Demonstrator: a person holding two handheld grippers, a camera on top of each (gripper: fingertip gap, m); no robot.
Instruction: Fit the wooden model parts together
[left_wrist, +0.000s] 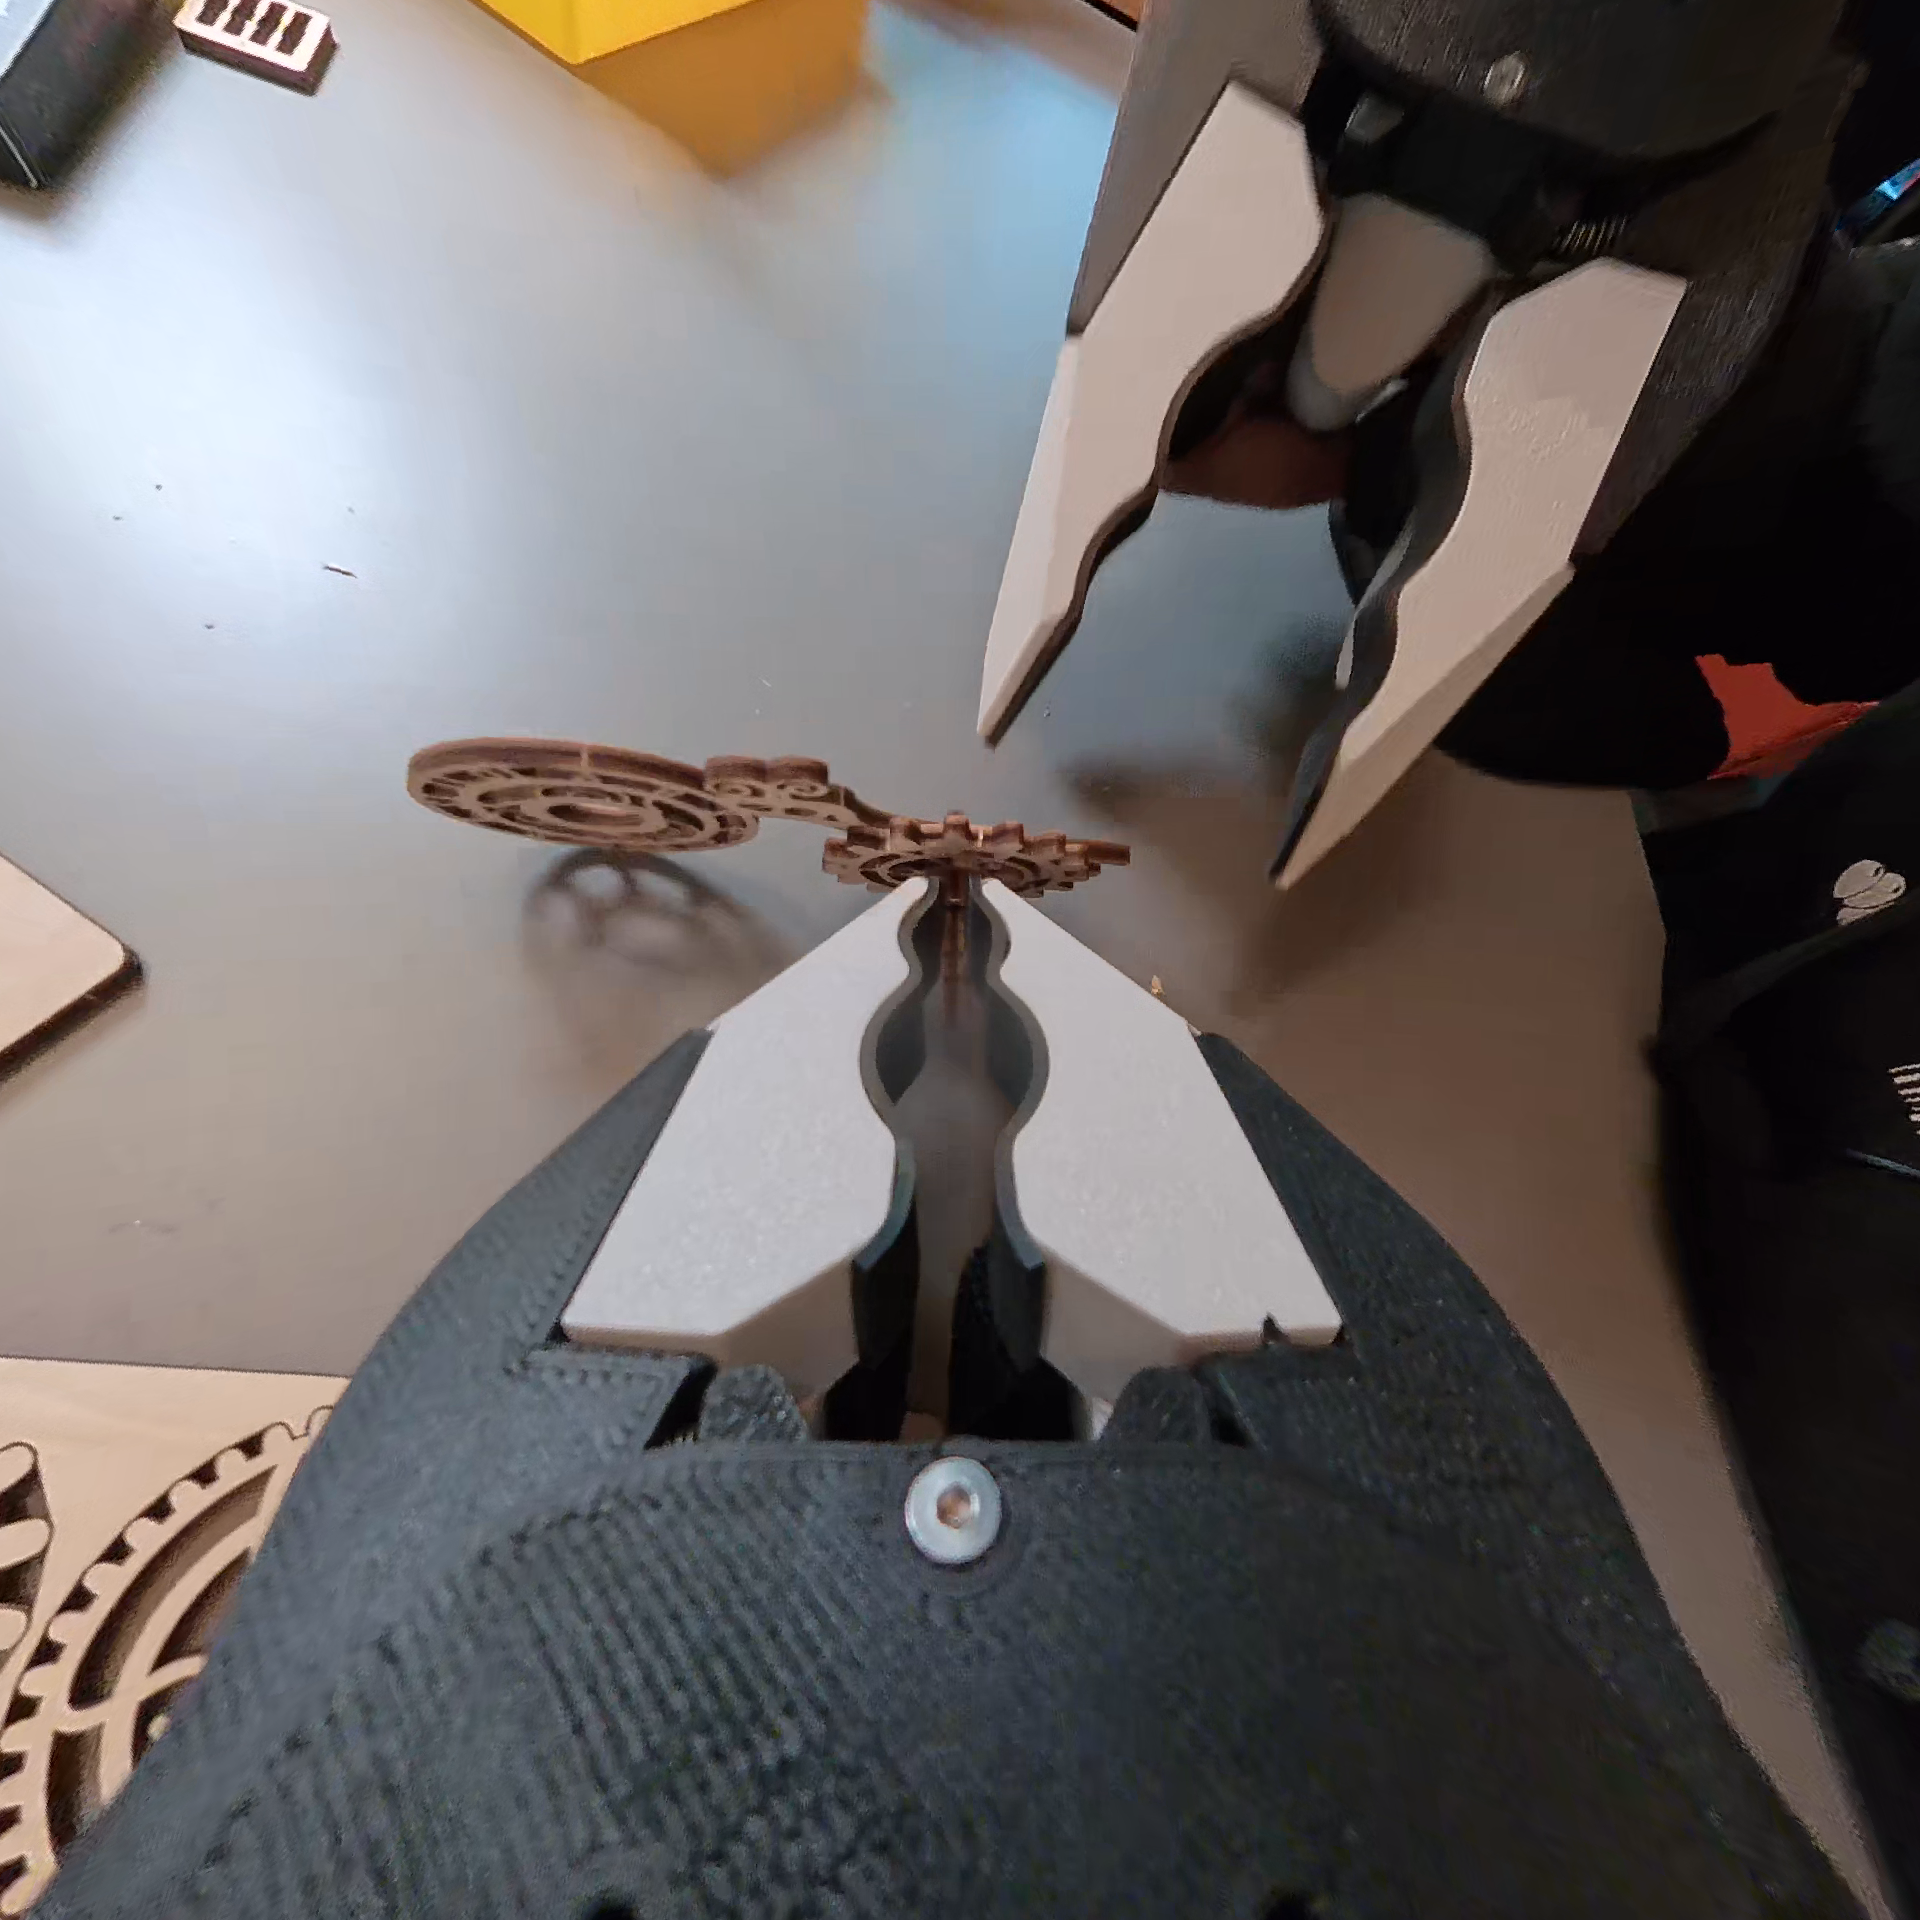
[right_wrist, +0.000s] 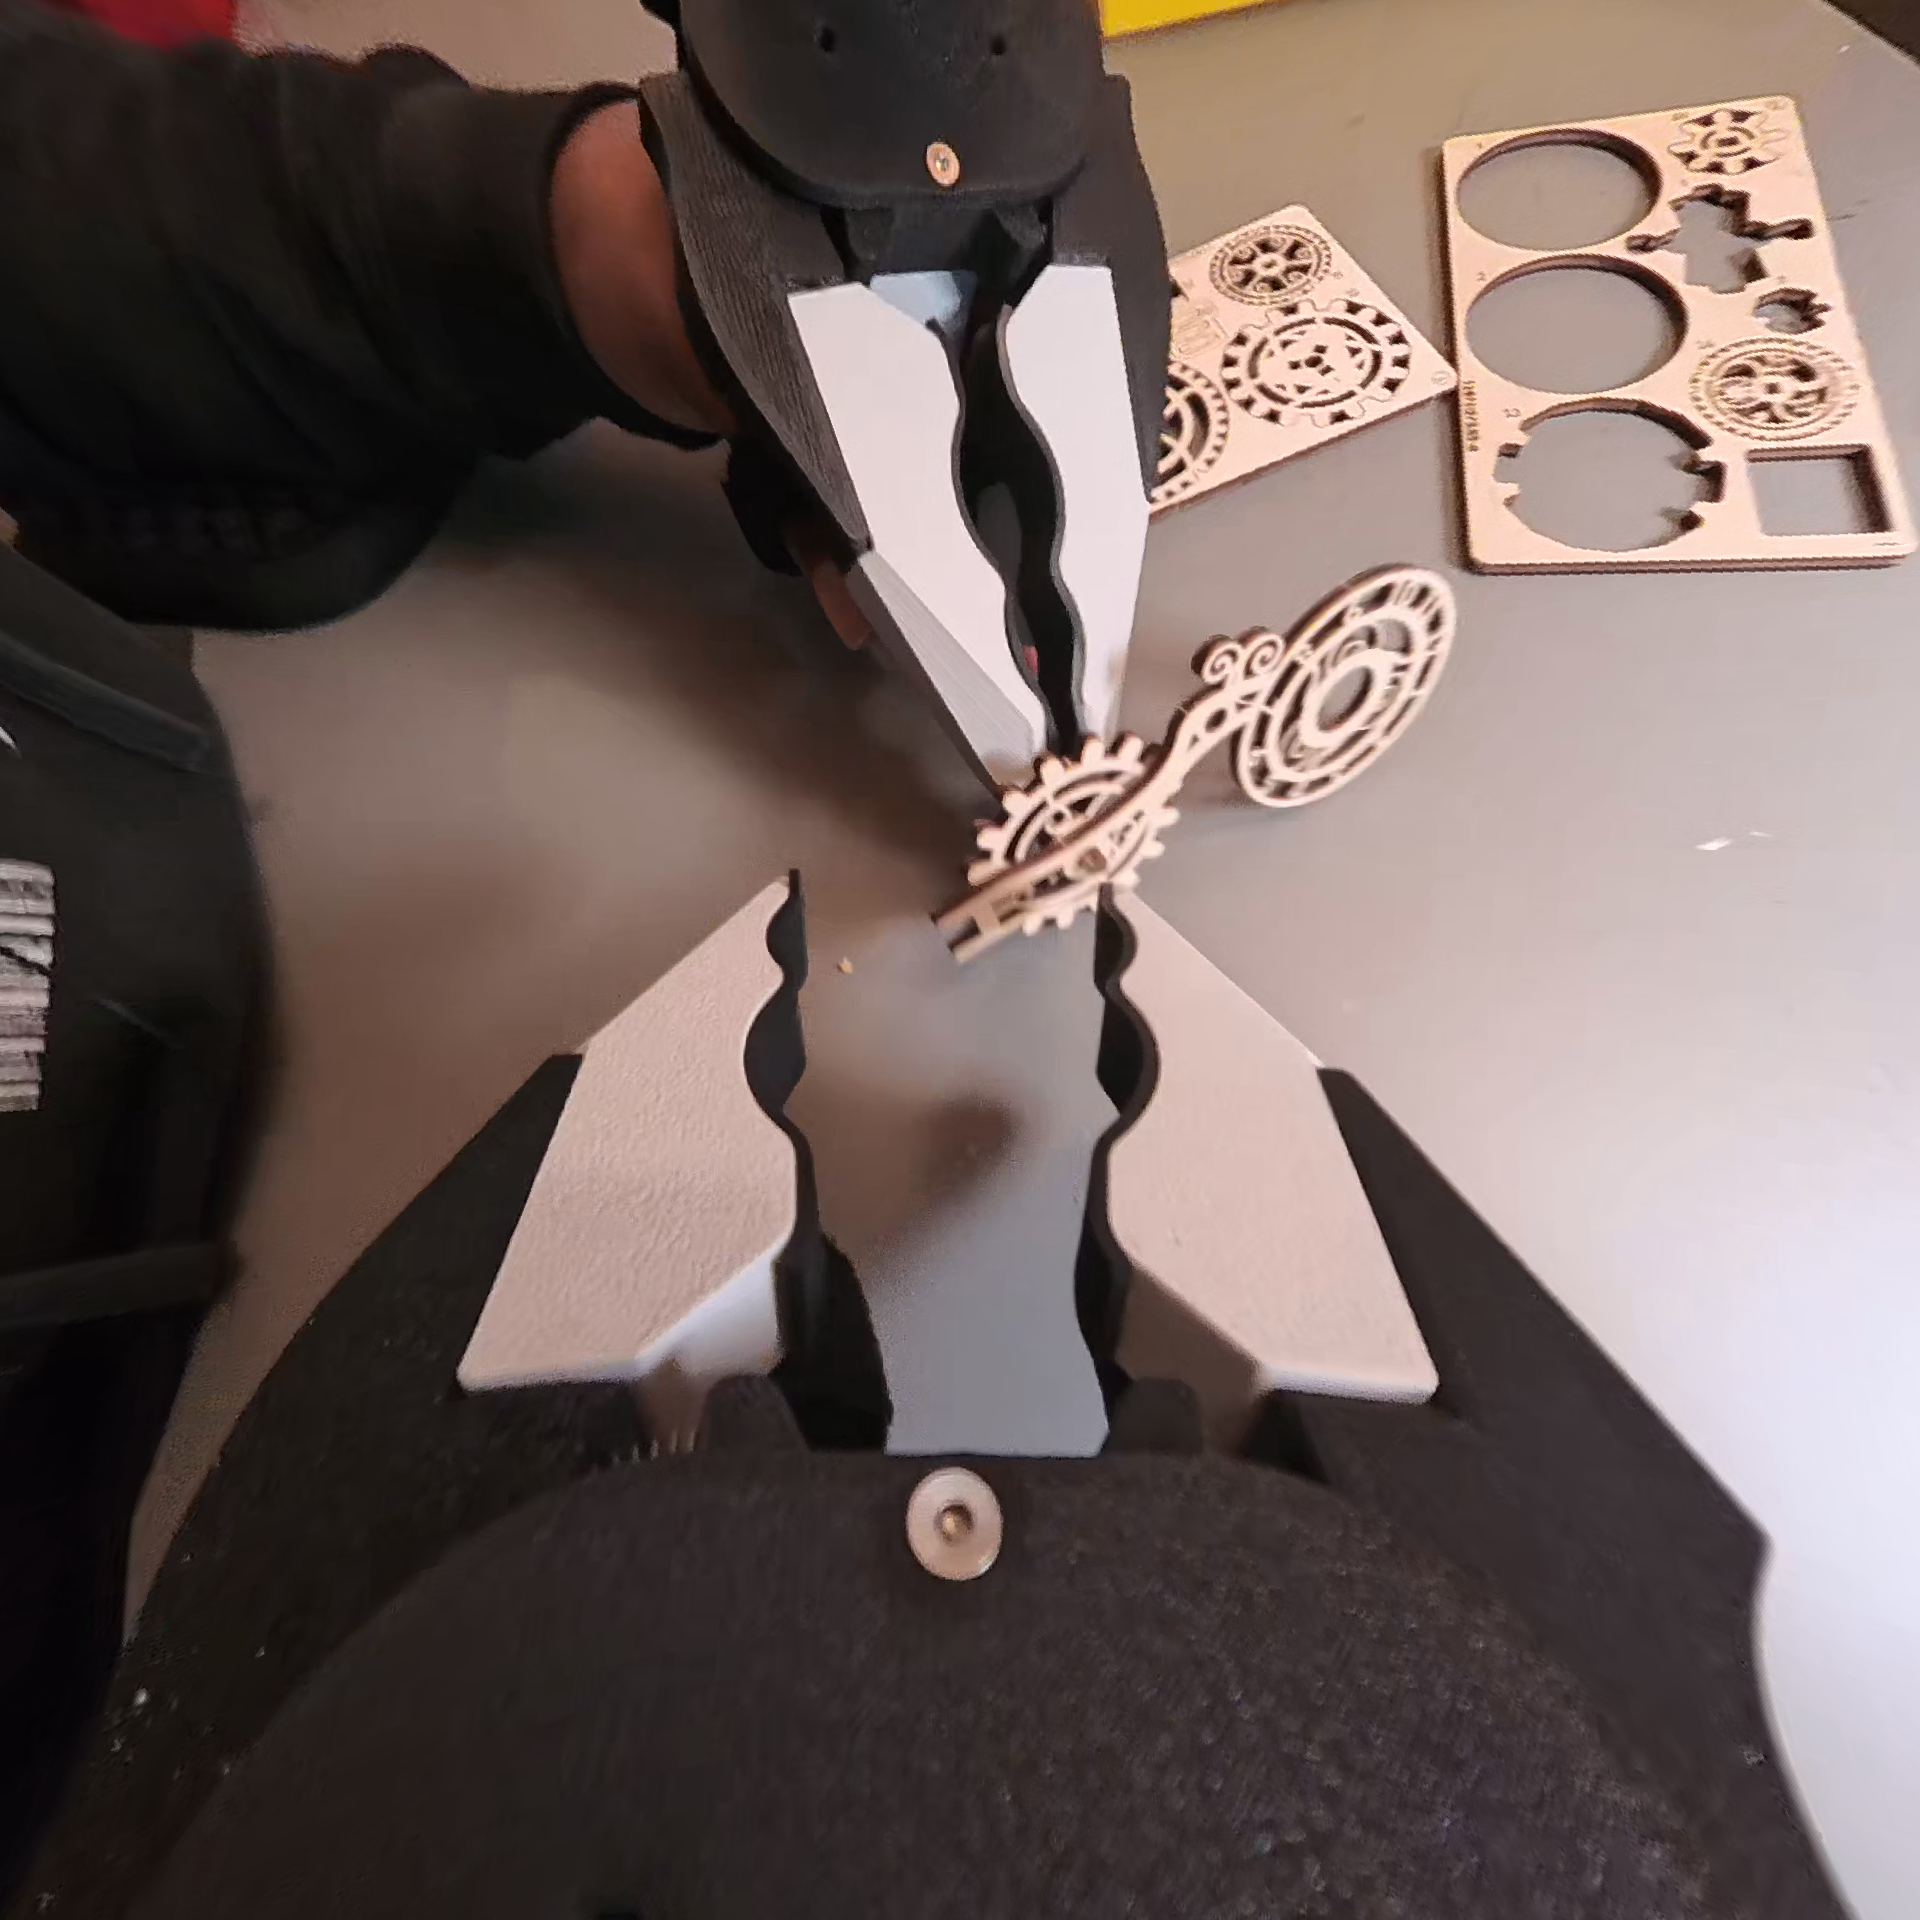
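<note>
A wooden model assembly is held above the grey table: an ornate round disc, a curly arm and a small gear joined in one piece. My left gripper is shut on a thin wooden part under the gear. In the right wrist view the gear and disc hang from the left gripper. My right gripper is open and empty, its right fingertip just under the gear. It also shows in the left wrist view, to the right of the gear.
Two punched wooden part sheets lie at the far right. More sheets lie at the left. A yellow box, a dark box and a small slotted wooden piece stand far off. A black sleeve fills the left. Left and right tips are no more than a few centimetres apart.
</note>
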